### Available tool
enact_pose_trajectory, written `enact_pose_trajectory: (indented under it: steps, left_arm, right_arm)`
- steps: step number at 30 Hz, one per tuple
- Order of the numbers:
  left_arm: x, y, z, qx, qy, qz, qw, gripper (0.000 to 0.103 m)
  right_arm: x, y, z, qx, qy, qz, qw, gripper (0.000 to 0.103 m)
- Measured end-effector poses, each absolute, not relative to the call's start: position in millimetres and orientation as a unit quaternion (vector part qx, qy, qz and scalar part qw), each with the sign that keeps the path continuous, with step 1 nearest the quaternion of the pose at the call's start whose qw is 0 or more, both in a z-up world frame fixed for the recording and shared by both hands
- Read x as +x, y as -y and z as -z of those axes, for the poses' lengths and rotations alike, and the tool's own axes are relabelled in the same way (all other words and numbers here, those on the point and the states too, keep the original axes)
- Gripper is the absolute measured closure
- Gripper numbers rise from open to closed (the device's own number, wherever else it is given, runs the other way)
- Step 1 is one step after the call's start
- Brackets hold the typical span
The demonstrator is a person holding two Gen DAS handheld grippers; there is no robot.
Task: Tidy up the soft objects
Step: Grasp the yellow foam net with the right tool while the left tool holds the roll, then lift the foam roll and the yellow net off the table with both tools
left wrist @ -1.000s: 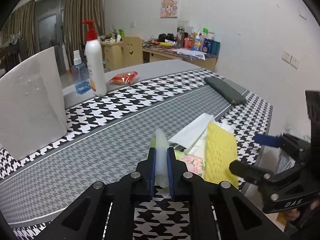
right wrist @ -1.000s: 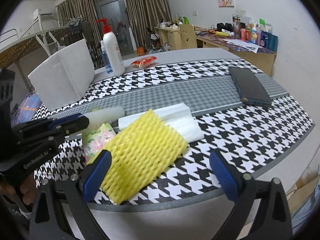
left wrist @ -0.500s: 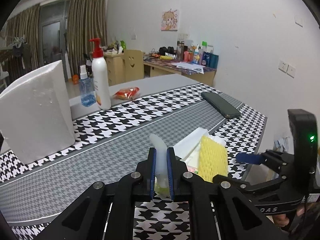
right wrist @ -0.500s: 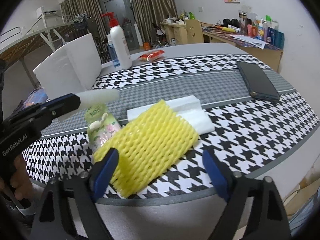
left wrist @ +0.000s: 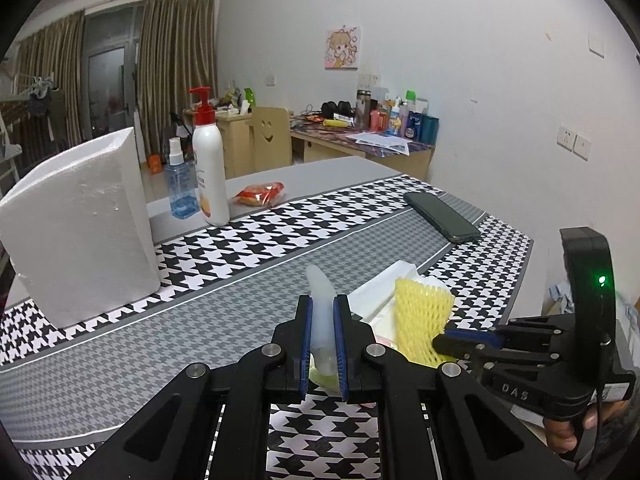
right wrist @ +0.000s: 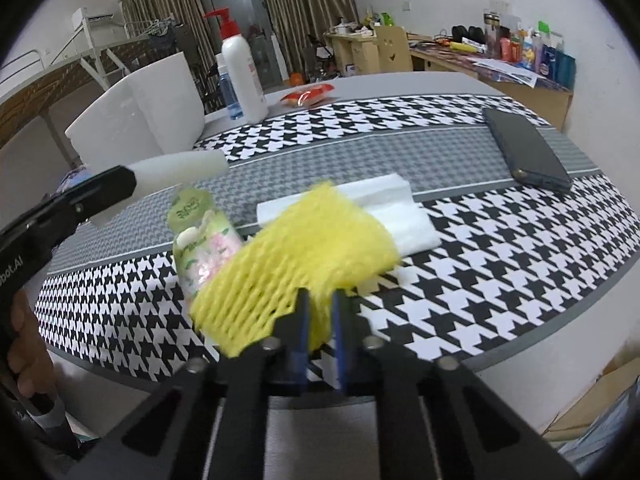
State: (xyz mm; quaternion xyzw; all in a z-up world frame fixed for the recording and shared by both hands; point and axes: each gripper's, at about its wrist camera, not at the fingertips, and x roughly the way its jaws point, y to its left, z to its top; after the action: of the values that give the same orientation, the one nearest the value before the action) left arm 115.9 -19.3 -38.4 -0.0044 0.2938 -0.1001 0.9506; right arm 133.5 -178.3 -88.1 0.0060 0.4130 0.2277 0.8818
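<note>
The yellow foam-net fruit sleeve (right wrist: 296,256) lay at the near edge of the houndstooth-patterned tablecloth (right wrist: 500,272), its long axis running diagonally from the near left up toward the far right, partly over a flat stack of white foam sheets (right wrist: 400,208) and just beside a green-and-pink soft pouch (right wrist: 200,240). The right gripper (right wrist: 320,316) sat directly at its near end; its jaws had just been closing and now pinched that corner of the net between the blue pads. The left gripper (left wrist: 323,340), off to the left and raised above the cloth, was pressed together on a white foam strip (left wrist: 320,312). The right hand was plainly the nearer one, so I judged lifting the sleeve fell to it. A tall white foam block (left wrist: 80,220) stood well apart on the far left
</note>
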Motion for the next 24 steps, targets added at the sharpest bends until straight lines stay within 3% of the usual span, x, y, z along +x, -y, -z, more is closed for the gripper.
enact_pose_trajectory:
  steps: [24]
  left_arm:
    - [100, 3, 10, -0.006, -0.257, 0.078, 0.963, 0.092]
  right_arm:
    - [122, 182, 29, -0.003, -0.320, -0.238, 0.917, 0.092]
